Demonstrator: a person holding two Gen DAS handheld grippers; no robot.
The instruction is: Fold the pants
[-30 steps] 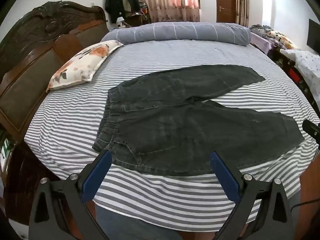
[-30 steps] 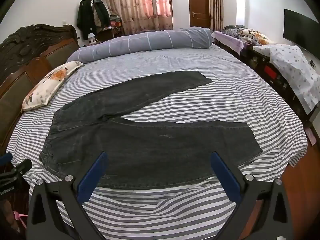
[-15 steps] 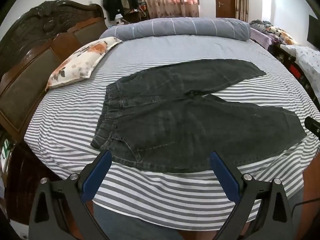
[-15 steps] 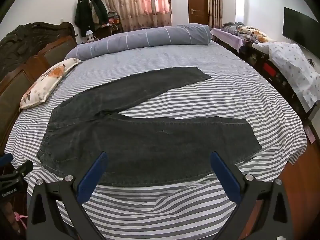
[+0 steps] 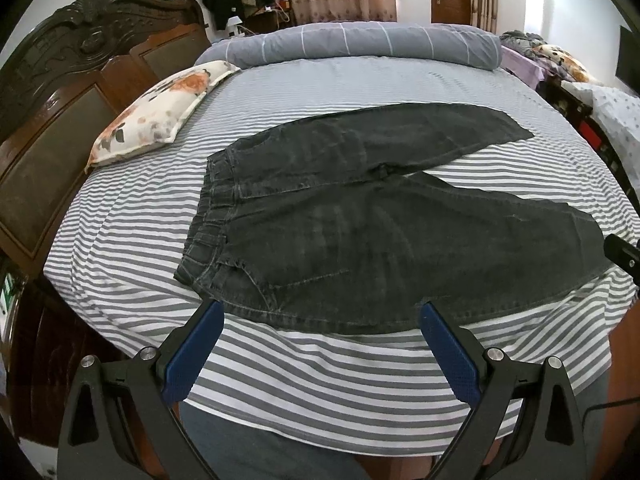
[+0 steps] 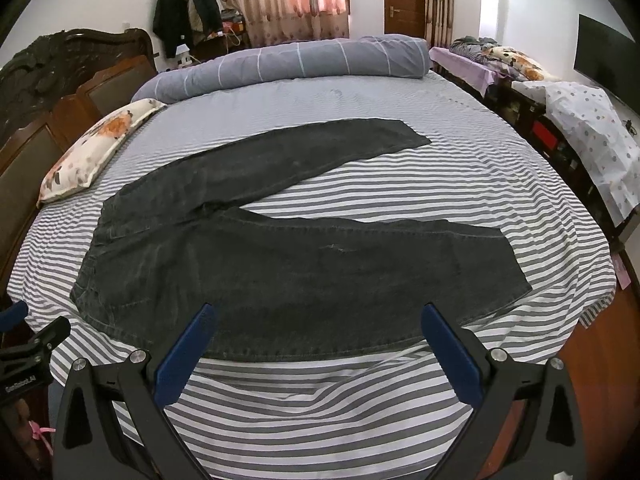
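Both grippers hang above the near edge of the bed [image 5: 120, 216], empty and with fingers spread wide: the left gripper [image 5: 320, 316] just short of the waist end of the one pair of pants [image 5: 360, 216], the right gripper [image 6: 318, 320] over the nearer leg. The two legs lie splayed apart ahead. One flowered pillow [image 5: 160, 120] sits far left; one rolled blanket [image 6: 288, 64] lies beyond. Each view shows only an edge of the other gripper.

Both wrist views look from the bedside across the bed [image 5: 132, 240], sharing the pants [image 6: 304, 268]
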